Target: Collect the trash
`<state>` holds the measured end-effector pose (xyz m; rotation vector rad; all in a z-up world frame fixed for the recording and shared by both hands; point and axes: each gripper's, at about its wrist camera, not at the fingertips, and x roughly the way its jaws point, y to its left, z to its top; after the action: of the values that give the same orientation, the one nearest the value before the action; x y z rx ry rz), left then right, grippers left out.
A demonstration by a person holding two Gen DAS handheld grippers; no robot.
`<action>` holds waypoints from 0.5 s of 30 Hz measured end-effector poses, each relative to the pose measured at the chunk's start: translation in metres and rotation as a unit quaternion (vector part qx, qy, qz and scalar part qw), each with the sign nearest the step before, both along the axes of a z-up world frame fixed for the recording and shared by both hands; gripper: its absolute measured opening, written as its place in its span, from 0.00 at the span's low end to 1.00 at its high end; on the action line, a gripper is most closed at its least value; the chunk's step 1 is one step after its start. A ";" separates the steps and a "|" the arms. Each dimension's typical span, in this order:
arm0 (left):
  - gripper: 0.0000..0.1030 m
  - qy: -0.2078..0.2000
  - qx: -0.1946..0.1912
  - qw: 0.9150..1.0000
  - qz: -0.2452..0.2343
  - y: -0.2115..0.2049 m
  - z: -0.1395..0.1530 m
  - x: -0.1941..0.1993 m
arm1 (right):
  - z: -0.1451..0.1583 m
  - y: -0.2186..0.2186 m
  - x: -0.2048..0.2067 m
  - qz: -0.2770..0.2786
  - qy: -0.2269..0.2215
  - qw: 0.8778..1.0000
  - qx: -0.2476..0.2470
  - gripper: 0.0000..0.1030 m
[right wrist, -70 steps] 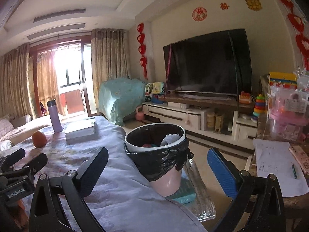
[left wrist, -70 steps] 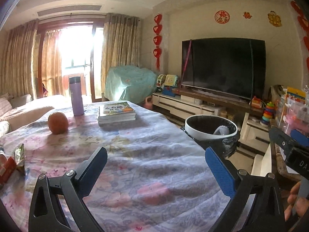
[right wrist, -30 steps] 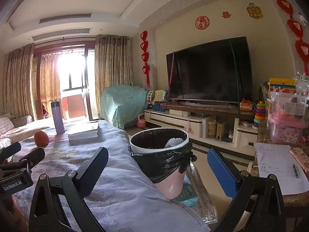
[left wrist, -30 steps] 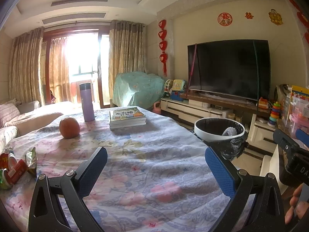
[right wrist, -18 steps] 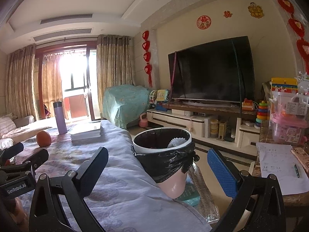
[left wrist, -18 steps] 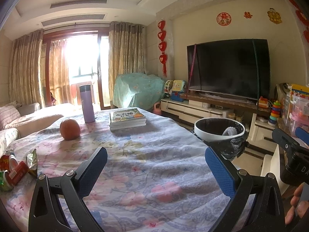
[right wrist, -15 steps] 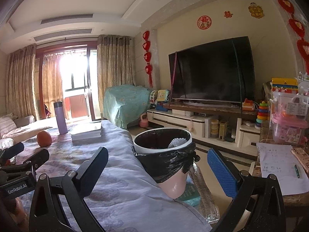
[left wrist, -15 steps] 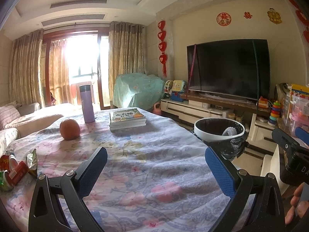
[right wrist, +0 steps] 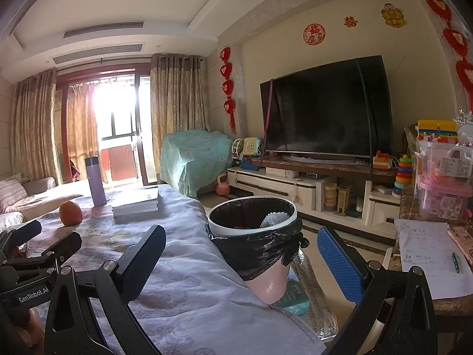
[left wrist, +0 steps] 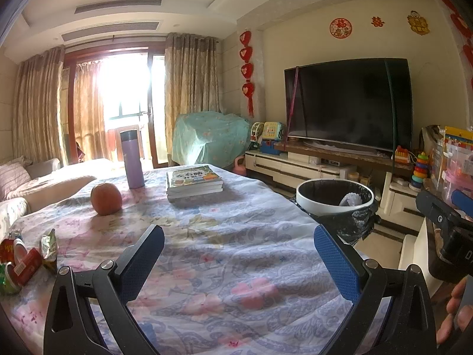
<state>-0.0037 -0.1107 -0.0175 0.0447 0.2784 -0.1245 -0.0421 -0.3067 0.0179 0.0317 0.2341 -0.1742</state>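
A pink bin with a white rim and black liner (right wrist: 254, 236) stands at the table's right edge, with a white crumpled piece inside; it also shows in the left wrist view (left wrist: 334, 204). Crumpled snack wrappers (left wrist: 26, 260) lie at the table's left edge. My left gripper (left wrist: 236, 254) is open and empty above the flowered tablecloth. My right gripper (right wrist: 239, 254) is open and empty, just before the bin. The left gripper also shows at the left of the right wrist view (right wrist: 35, 248).
On the table stand an orange fruit (left wrist: 105, 198), a purple flask (left wrist: 131, 159) and a stack of books (left wrist: 193, 182). A side table with paper and a pen (right wrist: 425, 254) is at the right. A TV (right wrist: 325, 109) and cabinet stand behind.
Both views have drifted slightly; the wrappers at the table's left edge show more fully than 2.3 s ago. Both grippers stay open and empty.
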 end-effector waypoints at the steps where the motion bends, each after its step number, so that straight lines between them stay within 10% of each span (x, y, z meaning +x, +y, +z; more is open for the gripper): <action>1: 0.99 0.000 0.000 1.000 0.000 0.000 0.000 0.000 | 0.000 0.000 0.000 0.000 0.000 1.000 0.000 1.00; 15: 0.99 -0.001 0.001 1.000 0.000 0.000 0.000 0.000 | 0.001 0.002 0.000 0.001 0.003 1.000 0.001 1.00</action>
<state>-0.0037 -0.1108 -0.0173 0.0474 0.2774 -0.1239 -0.0420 -0.3044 0.0190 0.0337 0.2400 -0.1718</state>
